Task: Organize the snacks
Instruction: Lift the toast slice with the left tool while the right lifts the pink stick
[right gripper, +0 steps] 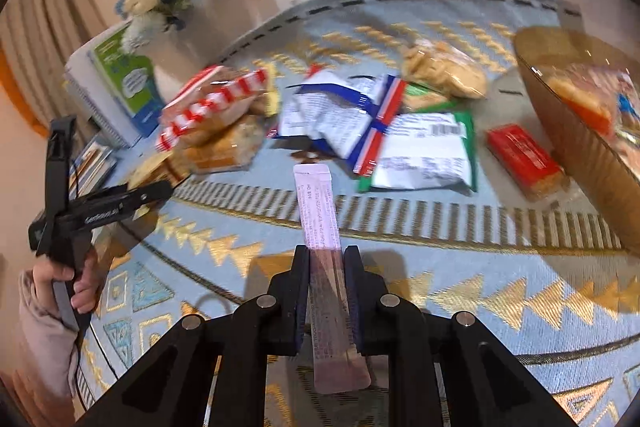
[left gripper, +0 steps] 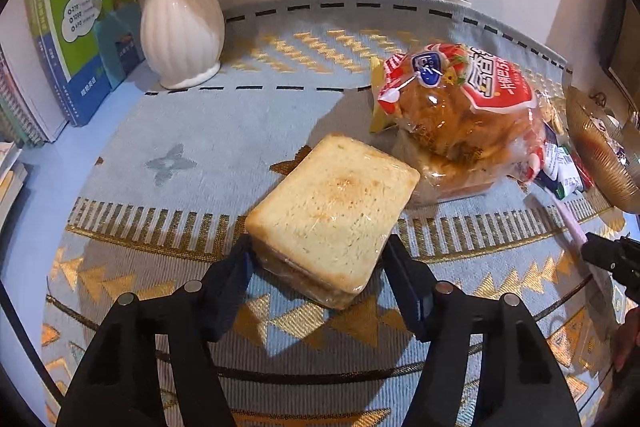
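1. Patterned blue-and-gold cloth covers the counter point(left gripper: 192, 131), with a white vase point(left gripper: 180, 23) and a green book point(left gripper: 84, 15) standing at its far left against a pale wall.

2. Left claw point(left gripper: 316, 263) straddles a plastic-wrapped sandwich point(left gripper: 332, 211): one finger sits at each side of its near end. I cannot tell whether the pads are pressing the wrap or only beside it, nor whether the sandwich rests on the cloth or is lifted.

3. Just behind the sandwich lies a bagged bread loaf point(left gripper: 456, 115) with a red label.

4. Right claw point(right gripper: 327, 259) is closed on a long pale-pink stick sachet point(right gripper: 316, 211), which juts forward above the cloth, clear of the other packets.

5. Loose snacks lie ahead of it: a blue-and-white packet point(right gripper: 340, 111), a green-edged packet point(right gripper: 424, 155), a bag of biscuits point(right gripper: 444, 71) and a red-wrapped bar point(right gripper: 524, 159).

6. An amber glass bowl point(right gripper: 576, 131) at the right edge already holds some packets.

7. Step in hand, as I judge it: gathering snacks, with the sachet in transit and the sandwich at the grasp stage.

8. Likely next: carry the sachet right and over the bowl's rim before letting go, assuming the bowl is the collecting place. The sandwich calls for a gentle squeeze, since soft bread deforms and slick wrap may slip.
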`<action>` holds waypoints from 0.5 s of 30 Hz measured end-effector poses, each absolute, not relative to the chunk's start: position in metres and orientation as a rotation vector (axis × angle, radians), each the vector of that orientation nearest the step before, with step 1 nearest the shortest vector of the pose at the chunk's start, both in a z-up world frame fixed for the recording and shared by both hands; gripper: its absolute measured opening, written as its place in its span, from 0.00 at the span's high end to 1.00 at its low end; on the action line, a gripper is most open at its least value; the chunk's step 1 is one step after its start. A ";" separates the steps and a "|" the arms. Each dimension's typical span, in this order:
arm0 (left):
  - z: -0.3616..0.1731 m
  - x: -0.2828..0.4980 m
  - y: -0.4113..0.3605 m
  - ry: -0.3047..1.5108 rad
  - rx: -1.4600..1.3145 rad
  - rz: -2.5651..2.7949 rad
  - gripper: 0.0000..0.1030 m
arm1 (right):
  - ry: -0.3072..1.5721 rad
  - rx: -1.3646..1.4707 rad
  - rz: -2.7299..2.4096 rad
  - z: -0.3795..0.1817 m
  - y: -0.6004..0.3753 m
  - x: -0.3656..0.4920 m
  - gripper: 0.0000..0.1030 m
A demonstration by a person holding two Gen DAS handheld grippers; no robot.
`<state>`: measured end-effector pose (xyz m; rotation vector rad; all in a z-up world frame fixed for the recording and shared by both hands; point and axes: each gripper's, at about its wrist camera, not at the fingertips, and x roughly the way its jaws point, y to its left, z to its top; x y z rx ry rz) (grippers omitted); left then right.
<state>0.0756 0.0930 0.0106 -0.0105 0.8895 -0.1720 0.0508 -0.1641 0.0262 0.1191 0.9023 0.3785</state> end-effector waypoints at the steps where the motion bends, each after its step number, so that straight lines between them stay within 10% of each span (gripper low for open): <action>1: 0.010 0.074 0.093 0.891 -0.013 -0.167 0.42 | 0.903 0.118 0.393 0.026 -0.162 0.050 0.84; 15: 0.020 0.007 0.094 0.839 -0.090 -0.081 0.45 | 0.845 0.207 0.500 0.033 -0.161 0.027 0.84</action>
